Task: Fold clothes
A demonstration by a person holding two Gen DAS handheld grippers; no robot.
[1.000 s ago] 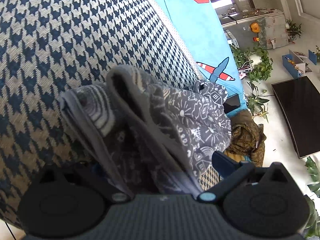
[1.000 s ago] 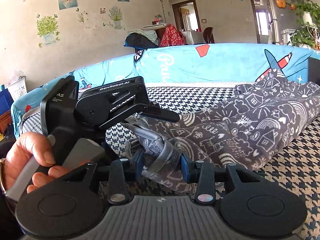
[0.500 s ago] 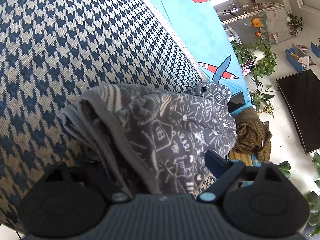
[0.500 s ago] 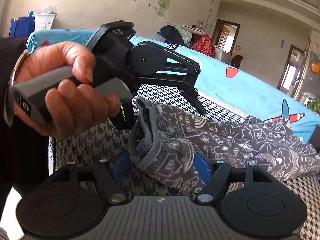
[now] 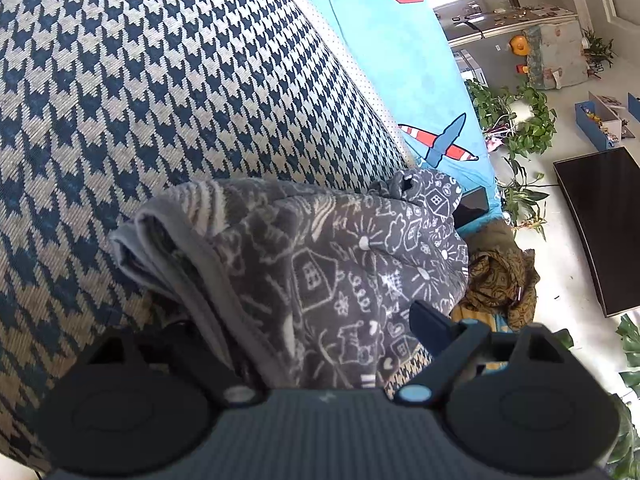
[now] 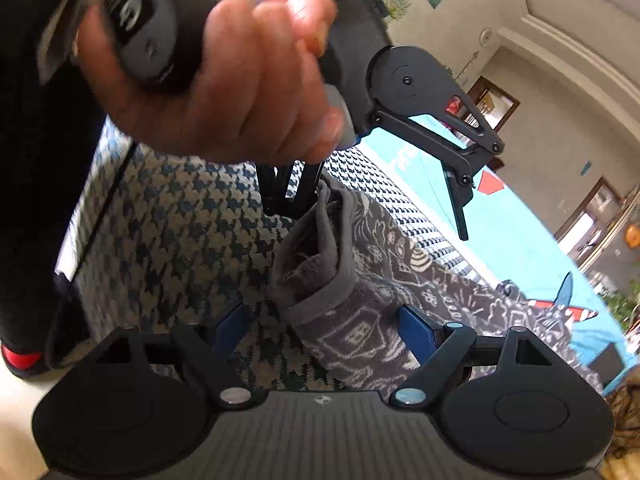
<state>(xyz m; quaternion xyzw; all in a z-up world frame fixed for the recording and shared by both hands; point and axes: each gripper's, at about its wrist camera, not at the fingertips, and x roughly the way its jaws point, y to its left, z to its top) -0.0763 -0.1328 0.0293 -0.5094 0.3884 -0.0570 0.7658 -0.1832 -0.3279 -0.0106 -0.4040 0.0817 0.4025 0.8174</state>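
A grey garment with white doodle print lies folded lengthwise on the houndstooth sofa cover. My left gripper stands open around its near end; one finger is hidden under the cloth, the other blue pad shows at its right. In the right wrist view the garment's hemmed end lies between the blue pads of my right gripper, whose jaws are opening, the left pad clear of the cloth. A hand holds the left gripper just above that end.
A light blue sheet with a plane print covers the sofa back. Beyond the sofa's end are a brown cloth heap, potted plants and a dark low table. The sofa's front edge and a red shoe show at lower left.
My right gripper rolled, sank and widened, letting go of the garment's bunched end. The cloth dropped from a raised fold to lie flat on the sofa. The left gripper hardly moved.
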